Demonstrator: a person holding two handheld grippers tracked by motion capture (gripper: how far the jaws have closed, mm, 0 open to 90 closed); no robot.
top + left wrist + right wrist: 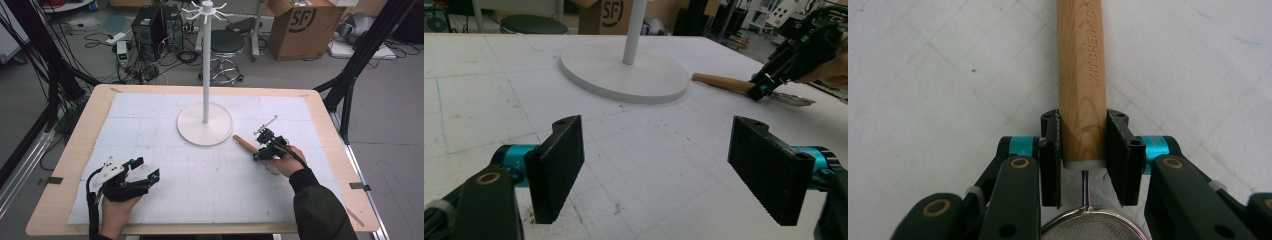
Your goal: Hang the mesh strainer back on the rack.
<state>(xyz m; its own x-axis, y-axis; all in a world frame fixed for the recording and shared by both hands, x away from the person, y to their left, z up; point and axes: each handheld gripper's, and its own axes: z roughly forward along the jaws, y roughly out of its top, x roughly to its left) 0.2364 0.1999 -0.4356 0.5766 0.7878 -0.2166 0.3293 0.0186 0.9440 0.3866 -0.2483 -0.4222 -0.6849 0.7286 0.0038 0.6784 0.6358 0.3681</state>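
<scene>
Wide wooden table (75,150) under white gridded foam; tall white hanger stand (205,122) upright near the centre. Beside its base, to the right, a small strainer (724,82) lying flat on the foam: wooden handle, wire-mesh bowl. Probably light and stiff along the handle, mesh easily dented, so best taken by the wood. Right gripper (1083,145) clamped on that handle near the mesh end. Left gripper (656,167) spread wide, holding nothing, well apart.

— Where's the white round-based pole stand (205,122)?
— On the counter (75,150), ahead of the left gripper's fingers (558,167).
— And the wooden-handled wire-mesh strainer (1082,75)?
— Between the right gripper's fingers (1050,150), beside the stand's base.
</scene>
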